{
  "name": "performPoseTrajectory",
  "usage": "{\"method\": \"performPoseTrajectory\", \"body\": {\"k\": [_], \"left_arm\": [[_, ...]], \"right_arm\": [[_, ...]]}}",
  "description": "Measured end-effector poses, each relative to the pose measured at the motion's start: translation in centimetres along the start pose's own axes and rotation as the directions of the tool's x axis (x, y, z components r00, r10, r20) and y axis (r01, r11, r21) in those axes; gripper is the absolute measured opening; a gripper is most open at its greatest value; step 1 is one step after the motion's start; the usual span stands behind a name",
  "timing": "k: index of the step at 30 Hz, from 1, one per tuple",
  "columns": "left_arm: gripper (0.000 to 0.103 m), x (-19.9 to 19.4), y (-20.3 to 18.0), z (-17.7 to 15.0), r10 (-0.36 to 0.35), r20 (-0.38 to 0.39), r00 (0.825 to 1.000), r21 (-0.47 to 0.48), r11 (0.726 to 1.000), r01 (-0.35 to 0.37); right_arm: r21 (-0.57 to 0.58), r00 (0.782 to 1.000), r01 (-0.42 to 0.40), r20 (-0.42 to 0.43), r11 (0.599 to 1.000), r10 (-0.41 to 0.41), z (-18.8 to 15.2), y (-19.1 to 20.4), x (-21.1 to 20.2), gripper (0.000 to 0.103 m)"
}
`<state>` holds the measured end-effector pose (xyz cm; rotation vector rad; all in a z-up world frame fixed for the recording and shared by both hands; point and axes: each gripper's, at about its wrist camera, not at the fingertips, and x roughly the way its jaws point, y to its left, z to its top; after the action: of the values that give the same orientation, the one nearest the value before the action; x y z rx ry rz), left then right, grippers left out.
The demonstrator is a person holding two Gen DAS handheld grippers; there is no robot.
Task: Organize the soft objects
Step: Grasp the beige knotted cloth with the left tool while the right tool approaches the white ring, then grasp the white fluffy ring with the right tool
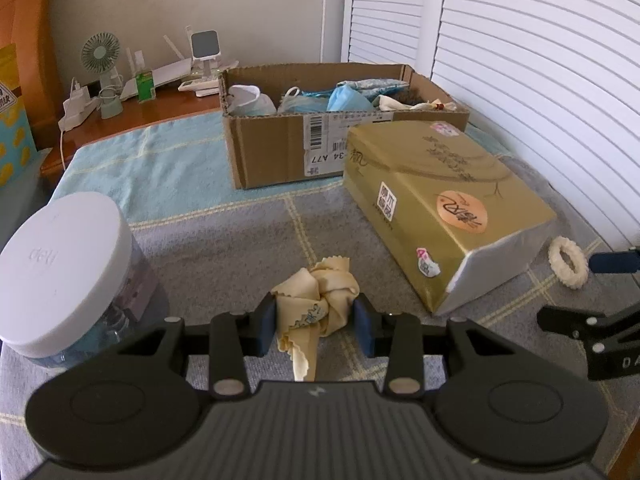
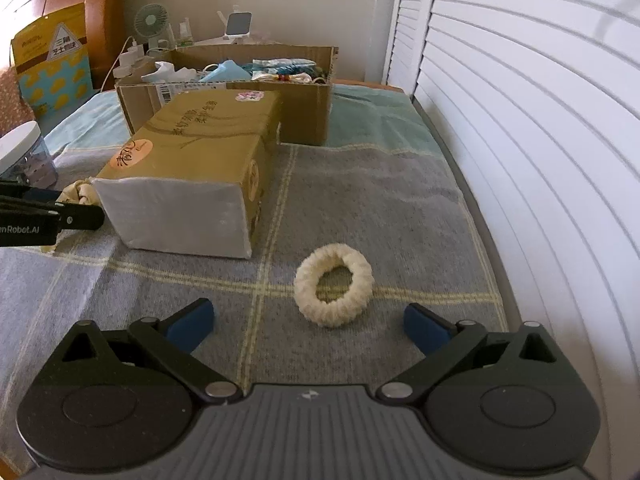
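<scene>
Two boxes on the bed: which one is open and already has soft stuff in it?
The brown cardboard box at the far end: its top is open, with masks and cloths inside. The gold tissue box in front of it is closed and lies nearer both hand-held grippers.

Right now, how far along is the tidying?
Done: several soft items already sit in the cardboard box. In hand: left tongs shut on the yellow cloth. Left: the cream scrunchie on the blanket, ahead of the open right tongs.

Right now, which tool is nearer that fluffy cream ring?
The right tool. It sits open just short of the ring; the left tool, gripping the beige cloth, is beyond the gold box.
</scene>
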<state>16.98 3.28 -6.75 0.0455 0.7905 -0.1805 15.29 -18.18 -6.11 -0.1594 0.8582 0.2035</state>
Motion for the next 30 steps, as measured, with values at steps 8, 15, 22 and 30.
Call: {"method": "performPoseTrajectory", "body": {"k": [8,15,22,30], "left_arm": [[0.039,0.09,-0.04,0.07,-0.002,0.002,1.000,0.001,1.000,0.002],[0.051,0.28,-0.33,0.14,0.016,0.004,1.000,0.003,1.000,-0.016],[0.053,0.53,-0.75,0.32,0.046,0.006,0.999,-0.016,0.999,-0.046],[0.041,0.46,-0.71,0.49,0.043,-0.003,0.999,-0.035,0.998,-0.043]], "right_arm": [[0.007,0.998,0.060,0.010,0.998,-0.060,0.75,-0.37,-0.10,0.066],[0.013,0.996,0.091,0.006,0.996,-0.091,1.00,-0.56,0.06,0.049],[0.001,0.995,0.098,0.010,0.995,-0.098,1.00,-0.41,0.05,0.049],[-0.002,0.996,0.088,0.011,0.996,-0.088,0.98,-0.50,-0.13,0.046]]}}
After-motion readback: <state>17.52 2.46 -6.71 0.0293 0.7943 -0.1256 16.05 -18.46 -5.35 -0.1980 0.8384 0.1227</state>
